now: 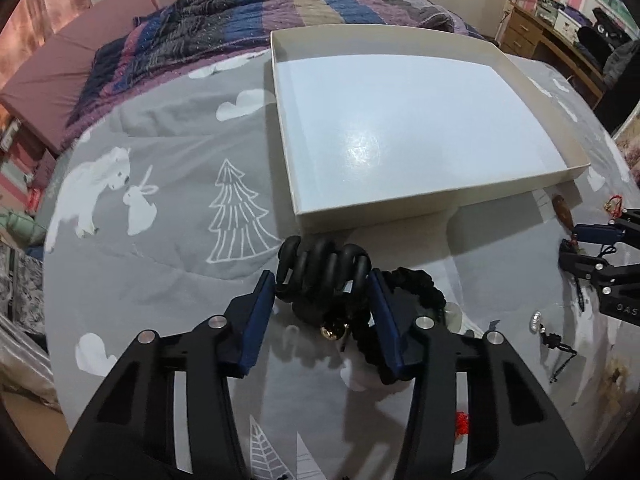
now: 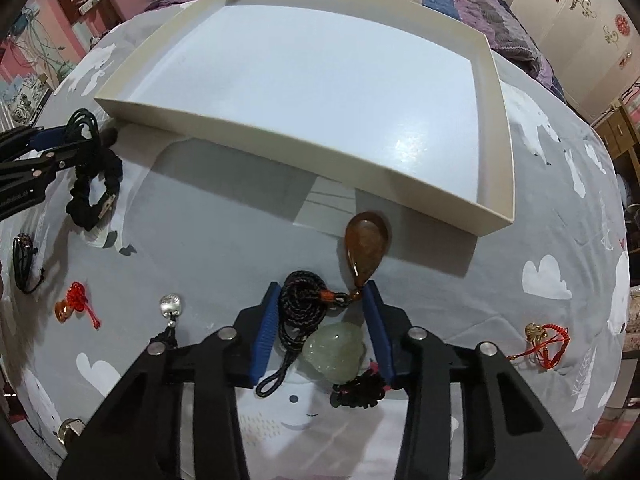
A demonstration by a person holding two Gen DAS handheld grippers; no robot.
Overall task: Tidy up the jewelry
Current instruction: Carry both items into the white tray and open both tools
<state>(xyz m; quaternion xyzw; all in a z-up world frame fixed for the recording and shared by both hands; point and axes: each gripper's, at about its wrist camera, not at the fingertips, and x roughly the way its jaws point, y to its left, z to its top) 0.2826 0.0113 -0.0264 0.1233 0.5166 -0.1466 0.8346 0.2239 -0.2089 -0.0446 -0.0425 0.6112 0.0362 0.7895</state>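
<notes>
A shallow white box lies open on the grey bedspread. My left gripper is open, its blue pads either side of a black coiled bracelet, with a black braided scrunchie and a gold bead beside it. My right gripper is open around a black braided cord tied to an amber teardrop pendant. A pale green jade pendant lies between its fingers.
Loose pieces lie on the bedspread: a silver charm, an orange charm with a red knot, a gold charm on red cord, a black cord bracelet. A folded quilt lies behind the box.
</notes>
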